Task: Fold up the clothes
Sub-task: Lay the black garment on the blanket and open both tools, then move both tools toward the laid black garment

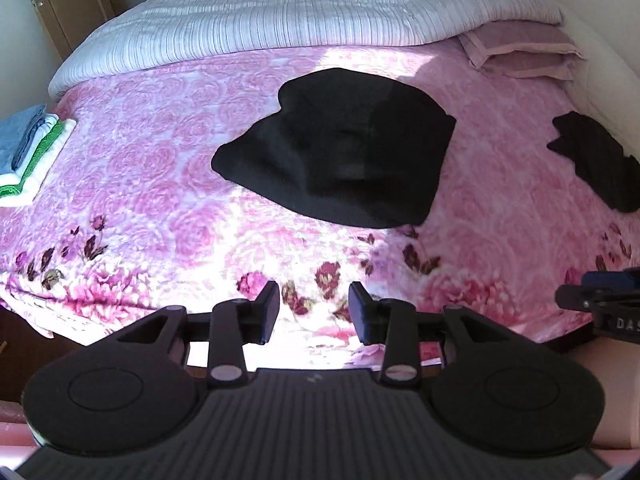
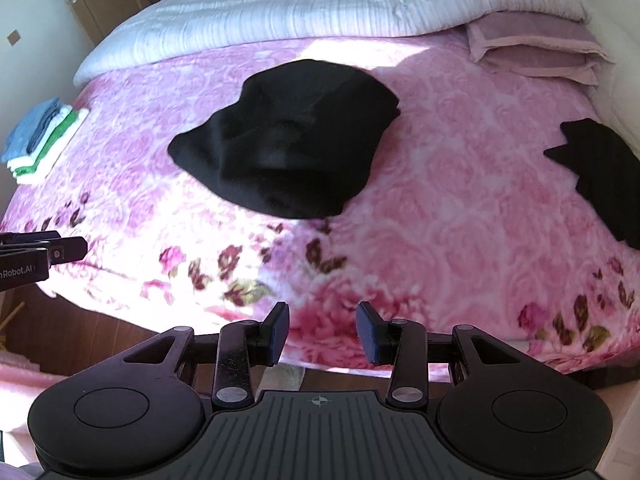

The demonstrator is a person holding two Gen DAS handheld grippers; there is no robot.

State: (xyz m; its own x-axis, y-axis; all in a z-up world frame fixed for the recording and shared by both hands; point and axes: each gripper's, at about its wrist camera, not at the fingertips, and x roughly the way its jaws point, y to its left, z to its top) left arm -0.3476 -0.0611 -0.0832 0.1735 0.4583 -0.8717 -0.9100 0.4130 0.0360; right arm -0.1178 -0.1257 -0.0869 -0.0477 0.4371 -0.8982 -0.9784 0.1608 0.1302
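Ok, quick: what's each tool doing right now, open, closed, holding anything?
Left tool: open, holding nothing.
Right tool: open, holding nothing.

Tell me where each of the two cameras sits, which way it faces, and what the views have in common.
Left wrist: on the left gripper, looking down along its open, empty fingers over the near edge of the bed; the right gripper pokes in at the right edge.
Right wrist: on the right gripper, also open and empty, same downward look; the left gripper shows at the left edge.
Shared: the black garment mid-bed, a second black garment to the right, the folded stack at left, the striped quilt beyond.
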